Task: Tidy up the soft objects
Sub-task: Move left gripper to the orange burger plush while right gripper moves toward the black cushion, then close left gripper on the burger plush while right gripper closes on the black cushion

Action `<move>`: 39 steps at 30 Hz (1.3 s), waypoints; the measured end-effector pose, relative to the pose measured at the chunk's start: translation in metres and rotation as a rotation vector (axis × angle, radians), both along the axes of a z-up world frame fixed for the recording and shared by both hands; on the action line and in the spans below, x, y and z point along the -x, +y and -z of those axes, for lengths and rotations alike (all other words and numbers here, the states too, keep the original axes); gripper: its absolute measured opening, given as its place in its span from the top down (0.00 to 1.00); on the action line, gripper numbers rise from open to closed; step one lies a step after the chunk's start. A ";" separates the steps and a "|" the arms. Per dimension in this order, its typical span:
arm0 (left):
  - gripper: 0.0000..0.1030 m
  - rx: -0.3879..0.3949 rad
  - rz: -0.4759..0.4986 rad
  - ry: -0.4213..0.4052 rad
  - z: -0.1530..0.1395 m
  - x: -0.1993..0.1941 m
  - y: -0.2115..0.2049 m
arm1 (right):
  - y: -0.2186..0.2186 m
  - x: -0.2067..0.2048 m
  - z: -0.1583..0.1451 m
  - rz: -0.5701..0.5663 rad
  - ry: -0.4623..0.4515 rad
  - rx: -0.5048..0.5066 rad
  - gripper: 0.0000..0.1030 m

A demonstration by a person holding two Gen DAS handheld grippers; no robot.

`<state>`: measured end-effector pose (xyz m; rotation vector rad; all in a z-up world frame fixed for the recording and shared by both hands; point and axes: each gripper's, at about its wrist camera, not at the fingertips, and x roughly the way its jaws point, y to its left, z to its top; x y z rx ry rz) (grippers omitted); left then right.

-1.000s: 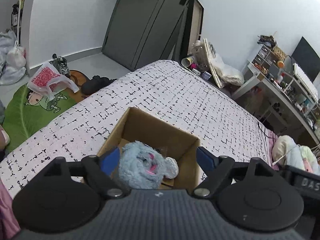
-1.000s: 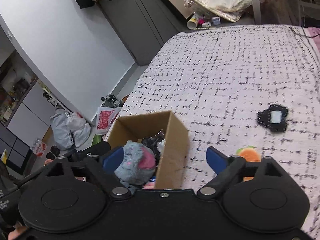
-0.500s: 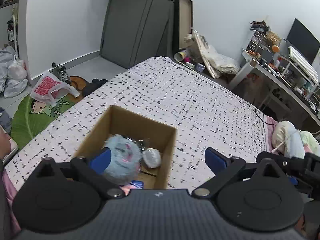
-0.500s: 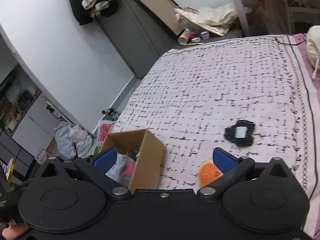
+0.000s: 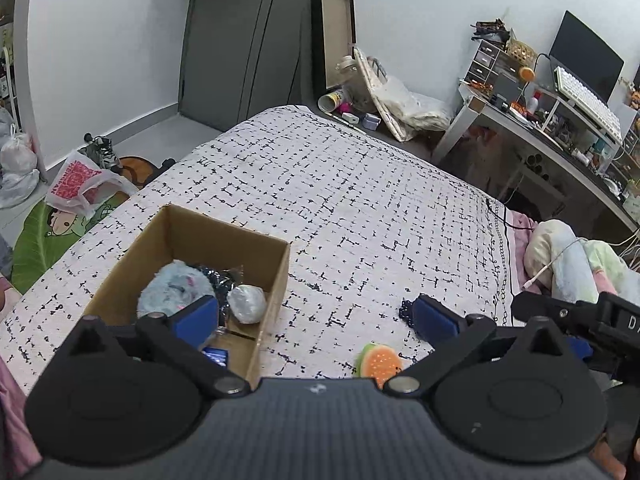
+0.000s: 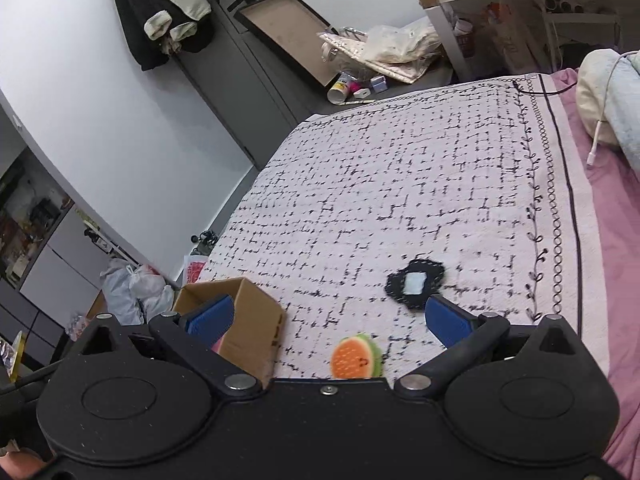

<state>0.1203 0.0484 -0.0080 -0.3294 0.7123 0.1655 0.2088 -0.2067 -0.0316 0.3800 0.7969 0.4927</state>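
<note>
An open cardboard box [image 5: 276,276] sits on the bed at the left and holds a fluffy blue plush [image 5: 172,290], a pale ball [image 5: 247,303] and a dark sequined piece. My left gripper [image 5: 316,316] hovers beside the box with its jaws opening and nothing between them. An orange and green burger toy [image 6: 356,358] lies on the quilt just ahead of my right gripper [image 6: 328,318], which is open and holds nothing. Beyond it lies a flat black patch with a white centre [image 6: 416,284]. The box corner [image 6: 248,324] shows behind the right gripper's left finger.
The bed has a white quilt with black dashes [image 5: 360,200] and a pink sheet edge [image 6: 608,248]. Pillows and a white cable [image 5: 568,256] lie at its right. Bags [image 5: 80,188] and shoes are on the floor to the left, and a cluttered desk [image 5: 560,128] stands at the right.
Both grippers drew away from the box toward the right and their jaws widened. The blue plush, earlier between the fingers, now lies in the box. The burger toy and black patch came into view.
</note>
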 end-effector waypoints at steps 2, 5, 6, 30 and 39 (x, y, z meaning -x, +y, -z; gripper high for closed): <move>0.00 -0.002 -0.002 0.006 0.001 -0.003 -0.006 | -0.007 -0.005 0.001 0.000 0.003 0.001 0.00; 0.00 -0.004 -0.010 0.016 0.004 -0.008 -0.013 | -0.016 -0.012 0.004 0.000 0.006 0.003 0.00; 0.00 -0.007 -0.012 0.020 0.004 -0.010 -0.016 | -0.019 -0.014 0.005 0.000 0.007 0.003 0.00; 0.03 0.027 0.001 0.084 0.067 -0.056 -0.067 | -0.049 -0.063 0.077 0.111 0.117 -0.048 0.00; 0.03 0.029 0.050 0.148 0.107 -0.073 -0.089 | -0.049 -0.072 0.090 0.130 0.166 -0.075 0.00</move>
